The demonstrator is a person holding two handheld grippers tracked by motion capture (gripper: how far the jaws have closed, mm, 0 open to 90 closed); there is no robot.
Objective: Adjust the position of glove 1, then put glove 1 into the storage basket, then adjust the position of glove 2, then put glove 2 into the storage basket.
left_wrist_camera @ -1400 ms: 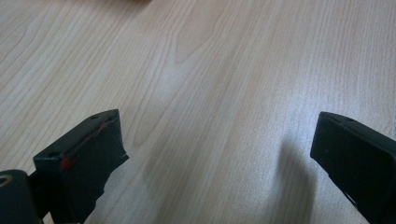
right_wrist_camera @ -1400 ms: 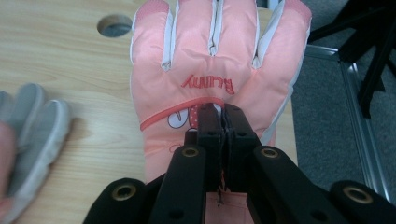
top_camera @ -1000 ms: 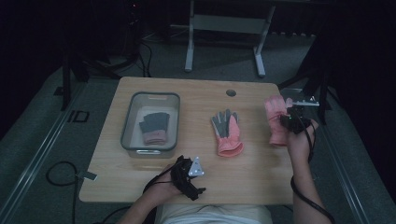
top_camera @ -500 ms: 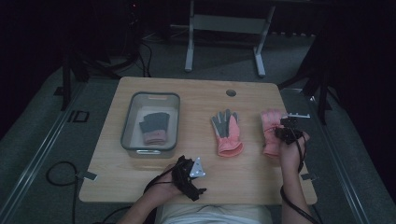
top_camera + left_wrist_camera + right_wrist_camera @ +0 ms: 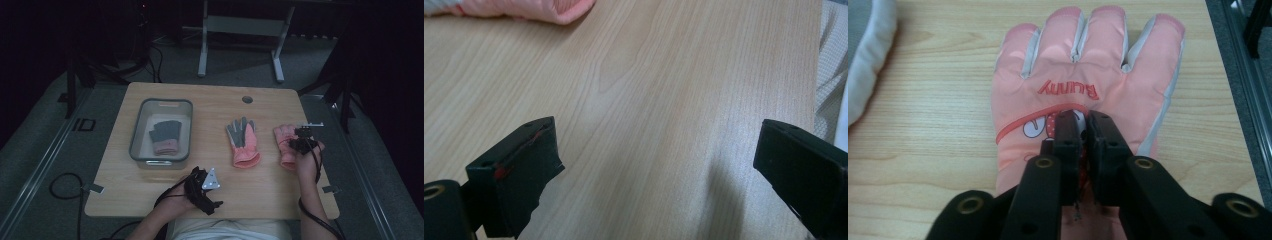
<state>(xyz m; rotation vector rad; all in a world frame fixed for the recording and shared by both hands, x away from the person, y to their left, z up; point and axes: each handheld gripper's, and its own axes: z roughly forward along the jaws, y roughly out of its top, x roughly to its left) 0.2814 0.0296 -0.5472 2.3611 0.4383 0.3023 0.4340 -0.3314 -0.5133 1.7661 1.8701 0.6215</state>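
Dim room, dark floor around a pale wooden worktop (image 5: 210,100) with a clear bin (image 5: 161,131) at its left holding a grey glove (image 5: 165,136). Pink glove (image 5: 1083,95) lies flat at the right side of the worktop, back up, with a second glove (image 5: 242,141) palm-up just to its left. Its long axis runs near to far: cuff toward the person, fingers pointing to the far edge. Right tongs (image 5: 1083,127) rest on its back over the printed patch, jaws nearly together; they have just been opening slightly, and a small fold of fabric may sit between them, though whether they pinch it cannot be told. Left tongs (image 5: 659,165) hover spread wide over bare wood at the near edge, holding nothing. Risk, judged: a thin surface pinch could slip on lifting, dropping the glove or dragging it toward the right edge; the padded shell may also bunch and twist the glove off its axis.
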